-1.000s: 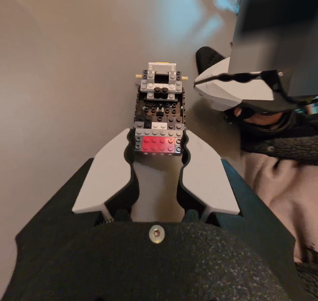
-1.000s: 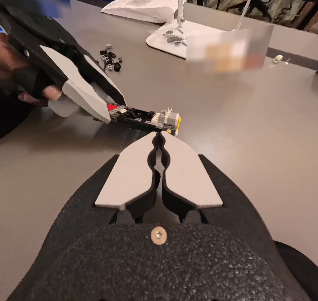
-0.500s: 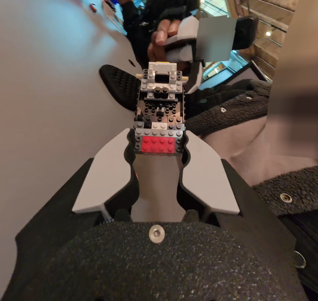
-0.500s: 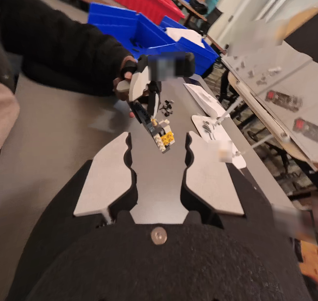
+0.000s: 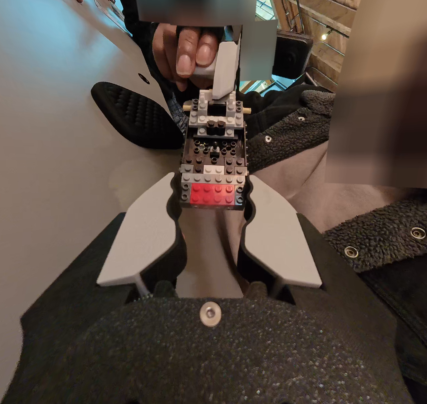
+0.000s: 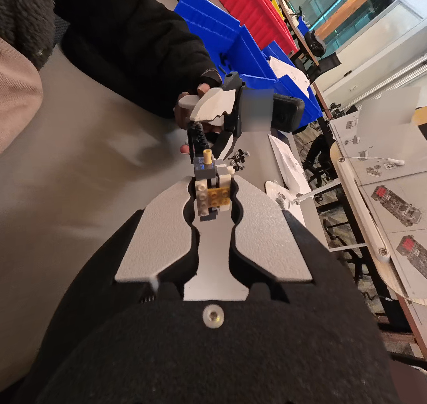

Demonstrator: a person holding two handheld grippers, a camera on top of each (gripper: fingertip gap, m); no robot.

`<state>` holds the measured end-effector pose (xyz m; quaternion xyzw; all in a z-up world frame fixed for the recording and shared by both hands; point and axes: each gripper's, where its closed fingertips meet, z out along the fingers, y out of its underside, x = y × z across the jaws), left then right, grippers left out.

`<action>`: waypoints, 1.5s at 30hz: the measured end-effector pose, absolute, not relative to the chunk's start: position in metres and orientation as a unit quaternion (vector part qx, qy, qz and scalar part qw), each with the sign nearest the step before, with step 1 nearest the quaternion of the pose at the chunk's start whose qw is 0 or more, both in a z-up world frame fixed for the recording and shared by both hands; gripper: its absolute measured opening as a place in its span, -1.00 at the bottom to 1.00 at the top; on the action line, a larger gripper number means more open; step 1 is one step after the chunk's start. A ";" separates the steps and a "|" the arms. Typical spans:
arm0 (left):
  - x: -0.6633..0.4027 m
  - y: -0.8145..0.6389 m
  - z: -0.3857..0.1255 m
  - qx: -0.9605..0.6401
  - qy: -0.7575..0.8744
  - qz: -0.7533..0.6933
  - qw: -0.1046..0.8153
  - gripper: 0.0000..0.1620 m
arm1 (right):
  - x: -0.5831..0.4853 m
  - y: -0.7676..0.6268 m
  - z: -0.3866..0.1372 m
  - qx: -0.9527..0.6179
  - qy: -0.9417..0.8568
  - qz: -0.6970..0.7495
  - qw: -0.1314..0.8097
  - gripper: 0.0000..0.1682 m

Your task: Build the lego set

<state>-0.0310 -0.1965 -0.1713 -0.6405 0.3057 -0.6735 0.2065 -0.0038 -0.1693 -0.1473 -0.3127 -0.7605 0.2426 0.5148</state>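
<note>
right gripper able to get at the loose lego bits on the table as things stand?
Probably not yet: the right gripper straddles the lego model's yellow end, and the loose pieces lie on the table beyond it.

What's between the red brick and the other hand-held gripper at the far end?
In the left wrist view, black studded floor and grey stepped bricks lie between the red brick and the right hand-held gripper.

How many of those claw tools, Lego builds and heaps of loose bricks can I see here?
Grippers: 2 (left gripper, right gripper)
Lego model: 1
Heap of loose pieces: 1
Total: 4
</note>
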 end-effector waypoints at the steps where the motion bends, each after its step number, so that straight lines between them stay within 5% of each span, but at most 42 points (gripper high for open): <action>1: -0.031 -0.196 -0.171 -0.639 0.304 -0.676 0.206 -0.35 | -0.004 -0.170 -0.147 -0.314 -0.761 0.244 0.513 -0.68; 8: -0.032 -0.189 -0.167 -0.647 0.290 -0.667 0.228 -0.35 | -0.002 -0.160 -0.145 -0.339 -0.752 0.235 0.513 -0.65; 11: -0.037 -0.173 -0.171 -0.685 0.287 -0.604 0.289 -0.35 | 0.009 -0.150 -0.147 -0.420 -0.730 0.272 0.465 -0.39; 19: -0.046 -0.135 -0.163 -0.714 0.365 -0.279 0.529 -0.35 | 0.035 -0.091 -0.149 -0.666 -0.314 0.580 0.348 -0.46; 27: -0.049 -0.125 -0.143 -0.653 0.389 -0.029 0.649 -0.35 | 0.000 -0.095 -0.127 -0.648 -0.236 0.647 0.324 -0.49; 30: -0.053 -0.123 -0.136 -0.632 0.387 0.029 0.671 -0.35 | -0.005 -0.093 -0.119 -0.629 -0.224 0.667 0.330 -0.65; 38: -0.060 -0.126 -0.117 -0.585 0.375 0.103 0.712 -0.35 | -0.010 -0.102 -0.094 -0.558 -0.210 0.736 0.322 -0.66; 45: -0.065 -0.125 -0.113 -0.581 0.363 0.115 0.719 -0.35 | -0.009 -0.108 -0.076 -0.511 -0.203 0.766 0.333 -0.47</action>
